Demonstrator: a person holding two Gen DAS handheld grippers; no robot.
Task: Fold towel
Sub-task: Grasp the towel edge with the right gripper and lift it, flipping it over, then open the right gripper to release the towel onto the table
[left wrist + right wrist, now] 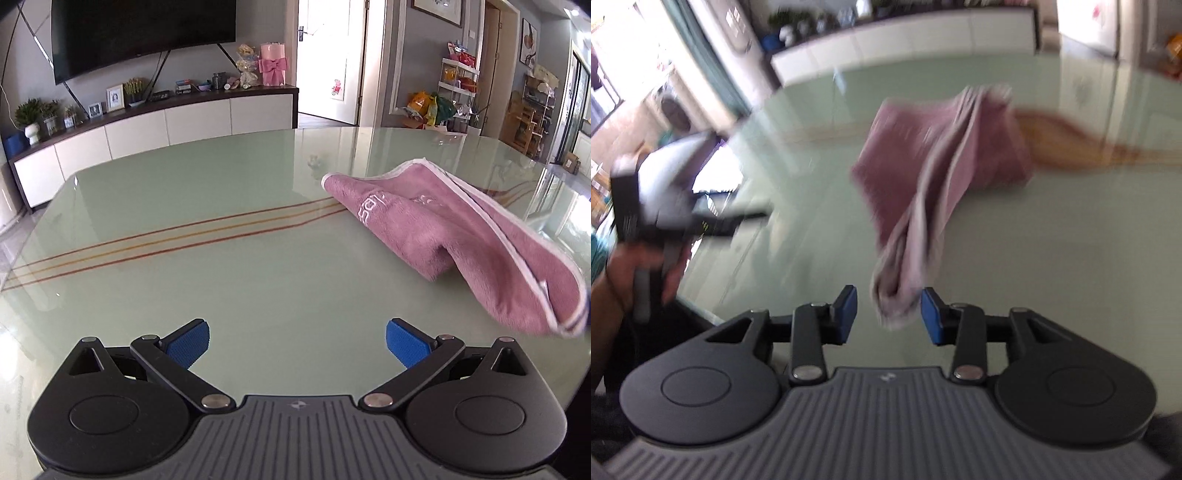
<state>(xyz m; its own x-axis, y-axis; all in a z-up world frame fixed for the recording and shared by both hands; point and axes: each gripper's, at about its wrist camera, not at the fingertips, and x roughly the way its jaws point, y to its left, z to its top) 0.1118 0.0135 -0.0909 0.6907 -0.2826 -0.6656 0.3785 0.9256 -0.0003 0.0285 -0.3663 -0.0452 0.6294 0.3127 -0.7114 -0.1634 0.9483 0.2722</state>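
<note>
Pink towel (934, 173) between right tool (888, 314) pads

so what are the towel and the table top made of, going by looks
Towel: soft plush fabric, probably microfibre or terry; matte mauve pile with fuzzy nap, white stitched edging and pale lettering.
Table top: looks like pale green glass, glossy; it mirrors the room and shows sharp window glare.

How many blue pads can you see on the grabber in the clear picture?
2. One blue pad sits at the left fingertip, the other at the right fingertip, wide apart above the green glass table. None seem hidden.
</note>
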